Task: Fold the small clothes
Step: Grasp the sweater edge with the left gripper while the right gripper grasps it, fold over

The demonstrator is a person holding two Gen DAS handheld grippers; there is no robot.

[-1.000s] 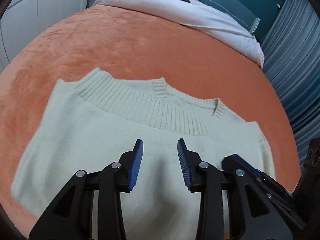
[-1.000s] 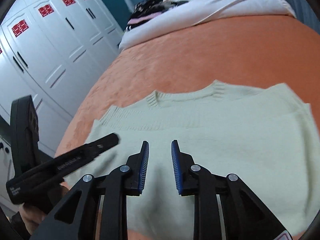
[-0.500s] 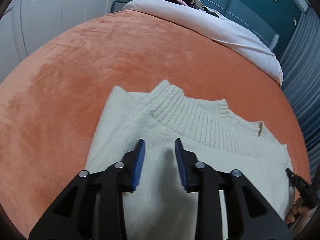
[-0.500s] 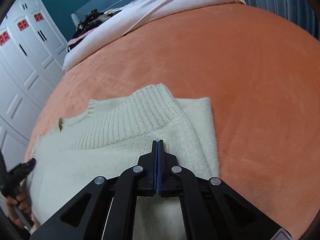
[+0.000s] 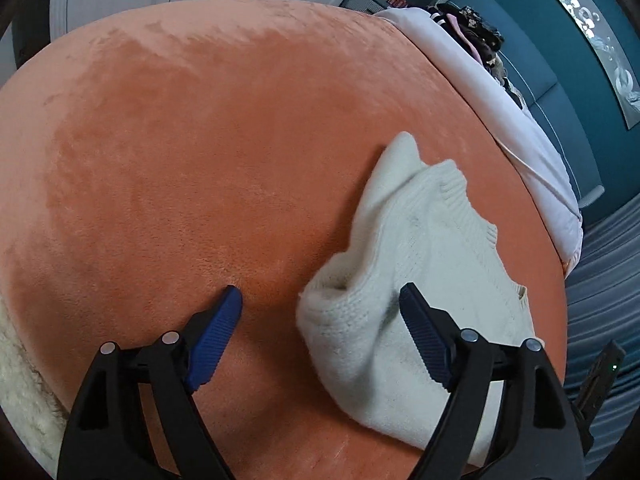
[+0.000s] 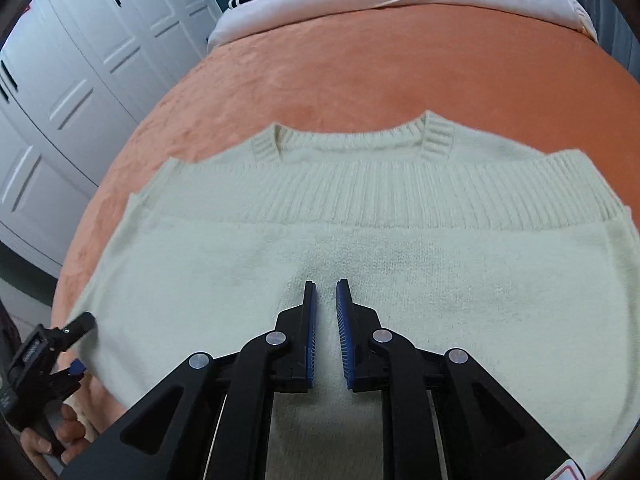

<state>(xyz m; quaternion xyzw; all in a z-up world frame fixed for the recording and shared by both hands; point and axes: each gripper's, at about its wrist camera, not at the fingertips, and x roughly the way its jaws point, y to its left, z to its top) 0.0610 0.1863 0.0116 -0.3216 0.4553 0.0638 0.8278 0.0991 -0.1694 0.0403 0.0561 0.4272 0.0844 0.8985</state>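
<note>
Cream sweater (image 6: 360, 248) on orange bed (image 6: 400, 72)

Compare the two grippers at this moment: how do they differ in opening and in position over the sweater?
The left gripper is wide open; the right gripper is nearly closed, with only a narrow gap and nothing between the fingers. The left one sits at the side edge of the cream sweater, one finger over the orange blanket; the right one is over the middle of the sweater. Both have blue pads on black frames.
</note>
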